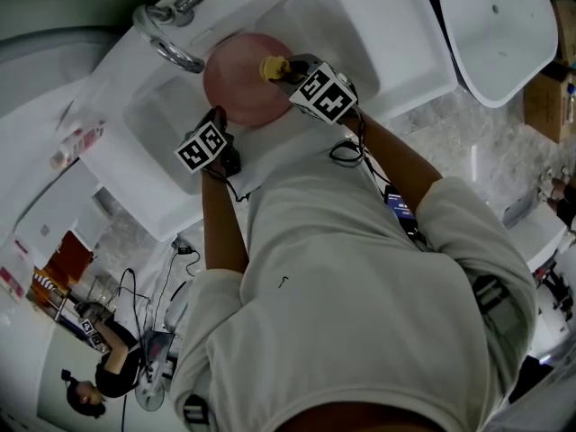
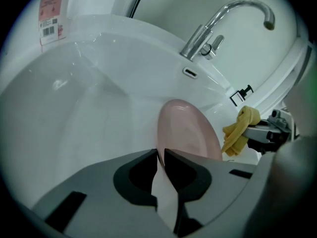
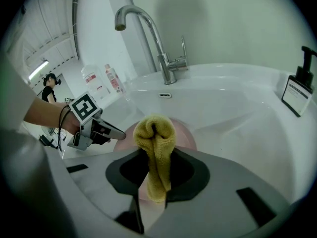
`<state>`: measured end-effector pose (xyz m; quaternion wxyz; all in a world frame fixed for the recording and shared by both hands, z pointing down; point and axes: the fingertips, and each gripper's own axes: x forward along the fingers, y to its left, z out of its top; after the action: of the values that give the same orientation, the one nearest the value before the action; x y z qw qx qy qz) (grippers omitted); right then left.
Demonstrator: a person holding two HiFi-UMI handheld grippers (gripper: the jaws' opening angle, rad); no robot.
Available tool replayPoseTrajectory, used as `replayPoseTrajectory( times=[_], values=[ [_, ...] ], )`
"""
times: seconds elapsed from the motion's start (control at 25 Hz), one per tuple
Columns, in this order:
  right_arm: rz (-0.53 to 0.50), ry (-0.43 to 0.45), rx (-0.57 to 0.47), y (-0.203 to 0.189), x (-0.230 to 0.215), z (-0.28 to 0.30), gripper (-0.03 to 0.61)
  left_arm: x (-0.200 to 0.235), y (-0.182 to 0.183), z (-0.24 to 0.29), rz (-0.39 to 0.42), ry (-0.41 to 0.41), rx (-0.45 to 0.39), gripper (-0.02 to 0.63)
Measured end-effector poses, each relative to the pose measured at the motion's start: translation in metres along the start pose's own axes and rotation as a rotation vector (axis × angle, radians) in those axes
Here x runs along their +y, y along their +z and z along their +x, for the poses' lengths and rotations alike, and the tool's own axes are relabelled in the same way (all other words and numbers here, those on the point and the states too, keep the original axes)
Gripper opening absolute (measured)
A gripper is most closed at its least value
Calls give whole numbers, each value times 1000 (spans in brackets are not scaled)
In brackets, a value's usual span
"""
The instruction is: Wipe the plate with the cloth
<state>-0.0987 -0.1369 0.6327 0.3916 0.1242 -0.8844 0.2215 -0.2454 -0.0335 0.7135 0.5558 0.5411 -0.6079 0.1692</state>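
Observation:
A pink plate [image 1: 241, 77] is held tilted over the white sink basin [image 1: 360, 43]. My left gripper [image 1: 221, 148] is shut on the plate's near rim; in the left gripper view the plate [image 2: 185, 133] stands edge-on between the jaws. My right gripper [image 1: 286, 72] is shut on a folded yellow cloth [image 1: 273, 67], which rests at the plate's right edge. In the right gripper view the cloth [image 3: 156, 148] bulges up from the jaws, with the plate [image 3: 185, 135] behind it and the left gripper [image 3: 116, 132] at the left. The cloth [image 2: 239, 130] hangs beside the plate in the left gripper view.
A chrome tap [image 1: 171, 39] arches over the basin's far left rim. Bottles [image 3: 106, 79] stand on the counter by the tap, and a soap dispenser [image 3: 299, 90] at the right rim. A second white basin [image 1: 499, 30] lies to the right. Another person [image 1: 103, 376] stands behind.

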Motion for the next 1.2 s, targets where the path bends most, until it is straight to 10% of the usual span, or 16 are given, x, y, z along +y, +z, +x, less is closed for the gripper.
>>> replayPoseTrajectory(
  times=[0.52,1.2],
  values=[
    [84,-81,-7,5,-35,14,84,-44,22,-41,279,32,-89,61],
    [70,-92,242,-4,-47,58,84,-83,32,-64,579,32,-121,77]
  ],
)
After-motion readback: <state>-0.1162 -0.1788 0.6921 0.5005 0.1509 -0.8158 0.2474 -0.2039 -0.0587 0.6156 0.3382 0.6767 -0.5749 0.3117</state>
